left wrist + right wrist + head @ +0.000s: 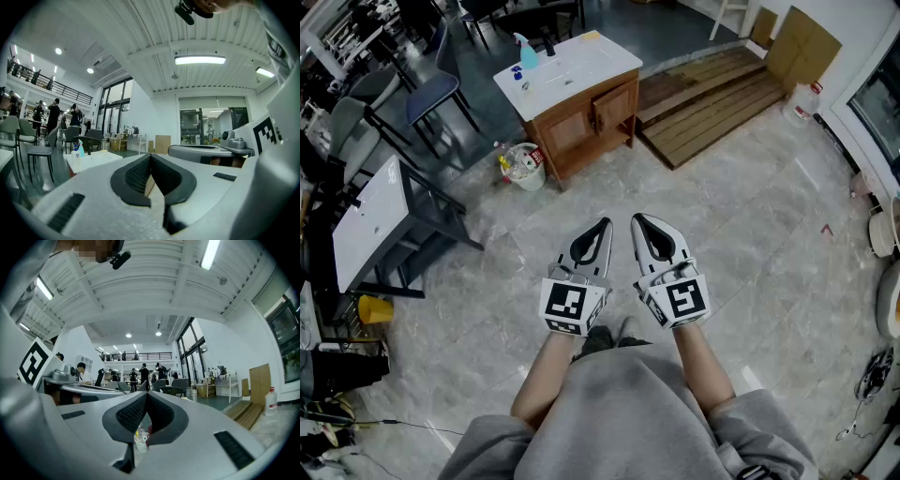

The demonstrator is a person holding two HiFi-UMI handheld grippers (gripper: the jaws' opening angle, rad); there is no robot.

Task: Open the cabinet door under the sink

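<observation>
Clenched empty, left tongs (pixel 604 223) and right tongs (pixel 637 219) hover well apart from the cabinet door (pixel 615 107).

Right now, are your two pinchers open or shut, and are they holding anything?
Left gripper: shut, holding nothing.
Right gripper: shut, holding nothing.

In the head view the cabinet (pixel 592 114) is too small to show detail on its front, and the bin's (pixel 523 167) contents cannot be told. In the left gripper view the left gripper (pixel 151 158) hides most of the cabinet. The sleeves (pixel 628 422) are cut off at the bottom edge.
</observation>
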